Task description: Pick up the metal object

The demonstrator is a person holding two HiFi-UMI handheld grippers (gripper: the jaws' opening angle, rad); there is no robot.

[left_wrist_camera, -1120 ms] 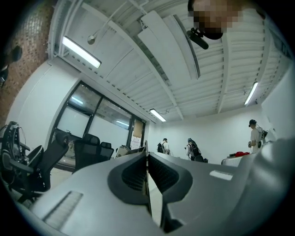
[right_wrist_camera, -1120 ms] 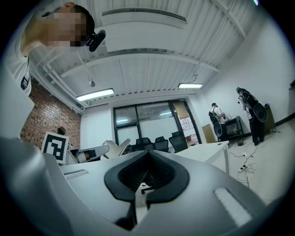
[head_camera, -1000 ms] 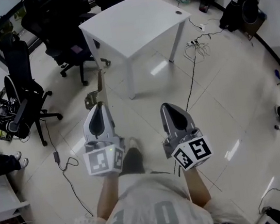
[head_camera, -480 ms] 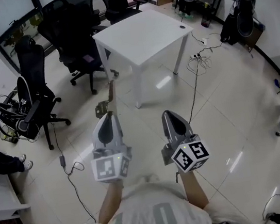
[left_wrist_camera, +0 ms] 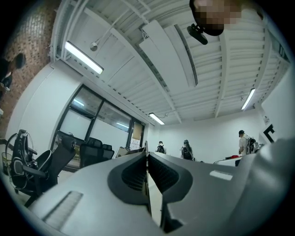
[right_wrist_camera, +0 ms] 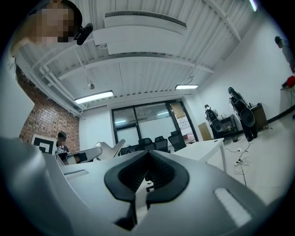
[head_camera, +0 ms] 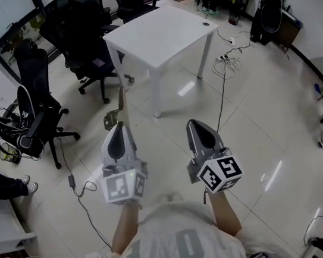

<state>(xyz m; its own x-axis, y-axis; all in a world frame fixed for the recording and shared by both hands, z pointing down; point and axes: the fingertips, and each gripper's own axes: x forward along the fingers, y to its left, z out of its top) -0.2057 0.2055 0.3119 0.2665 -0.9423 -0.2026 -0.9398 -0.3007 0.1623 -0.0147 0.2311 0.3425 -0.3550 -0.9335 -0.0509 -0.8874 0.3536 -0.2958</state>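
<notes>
My left gripper [head_camera: 119, 127] is shut on a thin flat metal bracket [head_camera: 120, 103], which sticks out forward beyond the jaw tips over the tiled floor. In the left gripper view the jaws [left_wrist_camera: 146, 155] stand closed, with the metal strip's [left_wrist_camera: 146, 148] edge pinched between the ribbed pads. My right gripper [head_camera: 194, 124] is held level beside it, a hand's width to the right. Its jaws are shut with nothing between them in the right gripper view [right_wrist_camera: 148, 153]. Both point up and forward, away from the person's body.
A white table [head_camera: 159, 32] stands ahead on the glossy tiled floor. Black office chairs [head_camera: 85, 40] crowd its far left, and another chair [head_camera: 35, 108] stands at the left. Cables [head_camera: 221, 77] trail over the floor right of the table. People stand far off in the room.
Both grippers keep nearly the same pose, and the left one still holds the metal bracket. The head view has swayed a little, so the table and chairs have shifted in the frame.
</notes>
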